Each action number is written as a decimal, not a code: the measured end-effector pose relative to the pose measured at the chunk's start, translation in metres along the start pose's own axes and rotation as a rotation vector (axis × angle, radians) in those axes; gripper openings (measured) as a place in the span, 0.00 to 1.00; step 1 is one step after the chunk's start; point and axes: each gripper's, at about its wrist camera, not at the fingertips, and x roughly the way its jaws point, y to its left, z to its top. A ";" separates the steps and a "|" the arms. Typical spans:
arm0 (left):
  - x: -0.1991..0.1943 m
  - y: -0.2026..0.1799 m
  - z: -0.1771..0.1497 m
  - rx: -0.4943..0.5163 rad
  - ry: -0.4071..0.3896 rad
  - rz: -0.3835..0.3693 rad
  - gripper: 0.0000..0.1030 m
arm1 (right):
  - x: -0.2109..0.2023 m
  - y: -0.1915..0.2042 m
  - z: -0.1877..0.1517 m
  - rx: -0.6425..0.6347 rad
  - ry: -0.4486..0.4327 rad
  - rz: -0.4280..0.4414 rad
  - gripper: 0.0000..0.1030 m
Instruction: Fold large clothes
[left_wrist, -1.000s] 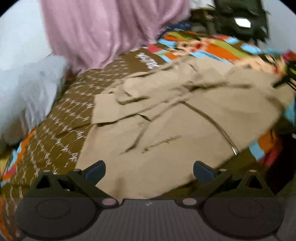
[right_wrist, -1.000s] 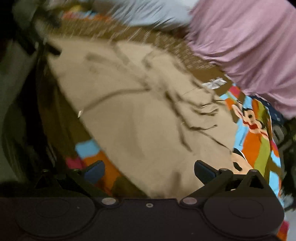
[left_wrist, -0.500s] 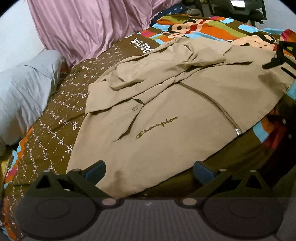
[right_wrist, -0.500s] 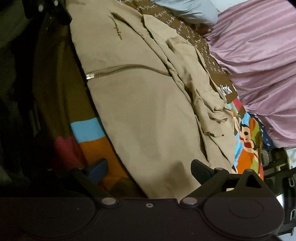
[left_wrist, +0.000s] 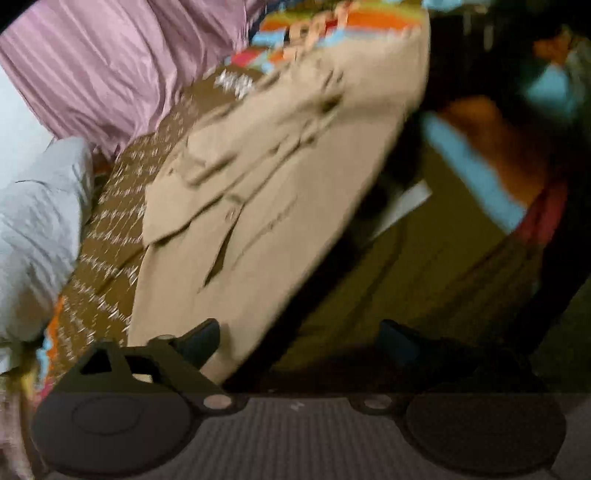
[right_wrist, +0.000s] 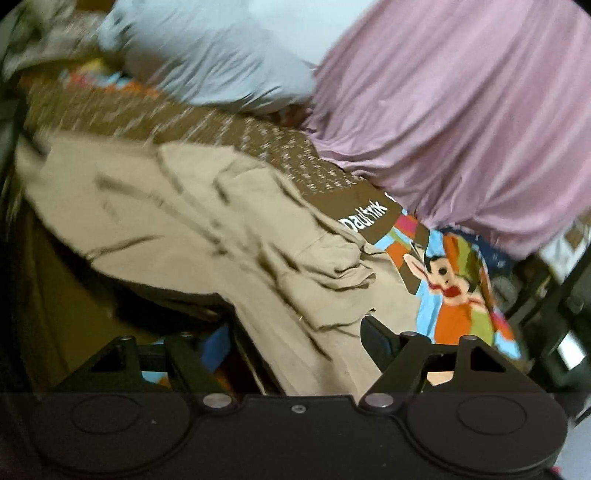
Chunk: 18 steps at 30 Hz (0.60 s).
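- The jacket (left_wrist: 280, 192), tan and zipped, lies spread across the patterned bedspread (right_wrist: 458, 284), its near hem at the bed's edge and its sleeves bunched toward the pink curtain (right_wrist: 461, 110)
- Half a second ago both views were sharp and the hem lay flat; now both are smeared, so both hands are on the move
- The left gripper (left_wrist: 299, 339) has just been narrowing but is not gripping; it has dropped to the near hem, whose corner sits by the left finger, and I cannot see any pad pressing
- The right gripper (right_wrist: 295, 339) has just been narrowing too, with the jacket's edge now between its jaws; the right pad (right_wrist: 376, 336) looks close to the cloth, the left one is hidden behind a fold, so a firm grasp cannot be confirmed
- In the right view the hem looks lifted, with shadow beneath it
- I judge this as the pick-up for the first fold: both lower corners being taken, nothing folded yet
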 end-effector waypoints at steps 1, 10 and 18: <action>0.004 0.000 0.002 0.002 0.007 0.025 0.86 | 0.001 -0.005 0.004 0.021 -0.011 0.002 0.74; 0.009 0.049 0.013 -0.202 -0.015 0.107 0.24 | 0.004 -0.016 0.009 0.092 -0.088 -0.008 0.74; -0.005 0.117 0.065 -0.330 -0.085 0.078 0.13 | -0.003 -0.024 0.005 0.097 -0.092 0.056 0.76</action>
